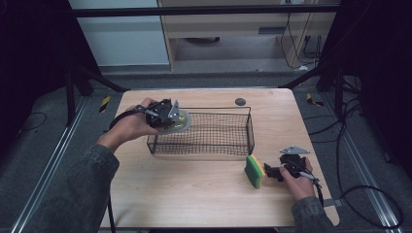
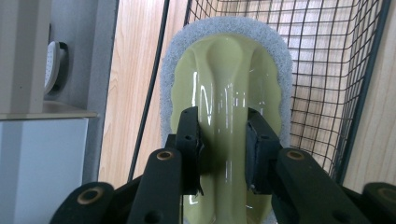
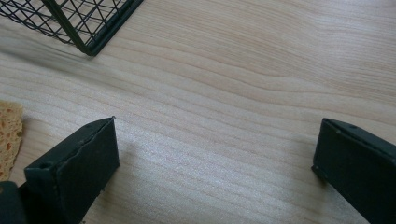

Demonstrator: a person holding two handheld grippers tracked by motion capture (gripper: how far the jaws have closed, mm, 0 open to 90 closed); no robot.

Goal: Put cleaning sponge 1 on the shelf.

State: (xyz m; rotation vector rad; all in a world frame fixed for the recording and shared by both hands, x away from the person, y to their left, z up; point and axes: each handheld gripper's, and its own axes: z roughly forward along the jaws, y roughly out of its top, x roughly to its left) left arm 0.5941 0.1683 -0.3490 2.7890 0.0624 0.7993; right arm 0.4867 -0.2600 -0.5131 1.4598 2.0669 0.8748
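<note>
Both left gripper [image 2: 223, 154] jaws clamp the scrubber [image 2: 227, 93], handle running straight between them; right gripper [image 3: 215, 163] gapes empty.

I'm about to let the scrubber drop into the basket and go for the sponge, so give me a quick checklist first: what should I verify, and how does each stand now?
1. Left gripper grips the scrubber by its handle: ok.
2. Scrubber is over the wire basket: cannot tell; it sits at the basket's left end, near the rim.
3. Basket floor free where it would land: ok, as far as the high view shows.
4. Right gripper is open: ok, jaws wide apart.
5. Sponge is between the right jaws: not ok; it lies beside them.
6. Sponge stands apart from the basket: ok.
</note>
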